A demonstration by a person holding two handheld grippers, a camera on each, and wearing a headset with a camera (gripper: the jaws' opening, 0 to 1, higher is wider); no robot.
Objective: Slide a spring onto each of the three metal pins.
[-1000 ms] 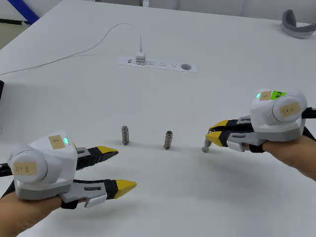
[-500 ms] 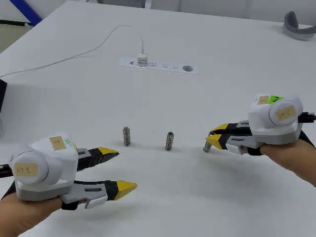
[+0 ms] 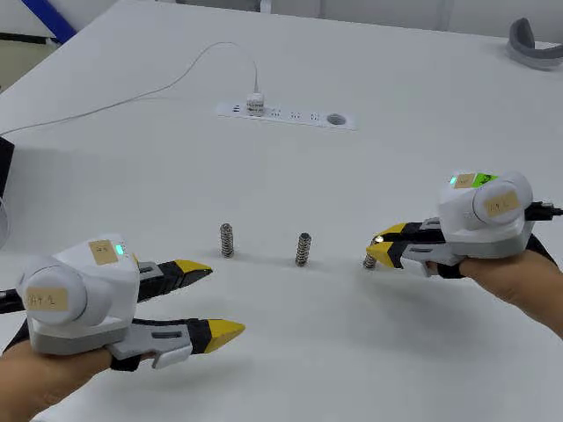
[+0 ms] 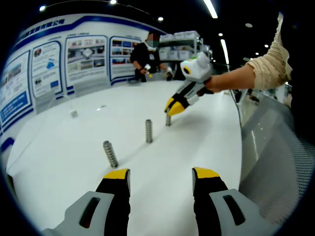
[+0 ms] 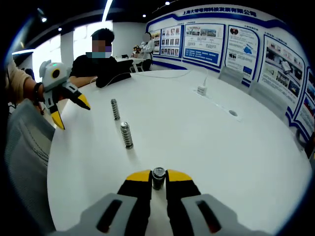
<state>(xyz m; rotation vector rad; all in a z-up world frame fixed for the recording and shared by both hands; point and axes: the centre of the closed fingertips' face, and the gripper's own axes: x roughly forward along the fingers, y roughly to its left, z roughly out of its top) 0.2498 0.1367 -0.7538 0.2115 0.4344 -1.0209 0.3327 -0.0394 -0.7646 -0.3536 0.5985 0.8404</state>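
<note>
**A:** Why are the right tongs [image 3: 376, 247] pinched on the rightmost pin [image 3: 369, 260]?

**B:** Probably to steady it upright on the bench [image 3: 352, 176]. The jaws hide how far down its coil sits.

**A:** And the left tongs [image 3: 224, 299]?

**B:** They're spread wide with nothing in them, hovering low, well apart from the left spring [image 3: 227, 240] and the middle spring [image 3: 303, 249]. Both of those look seated.

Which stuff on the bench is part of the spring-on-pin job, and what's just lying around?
Job:
- left spring-wrapped metal pin
- middle spring-wrapped pin
- right spring-wrapped pin, clamped in the right gripper
- left gripper, open

Lying about:
- white power strip with a white plug
- grey curved band at the far corner
</note>
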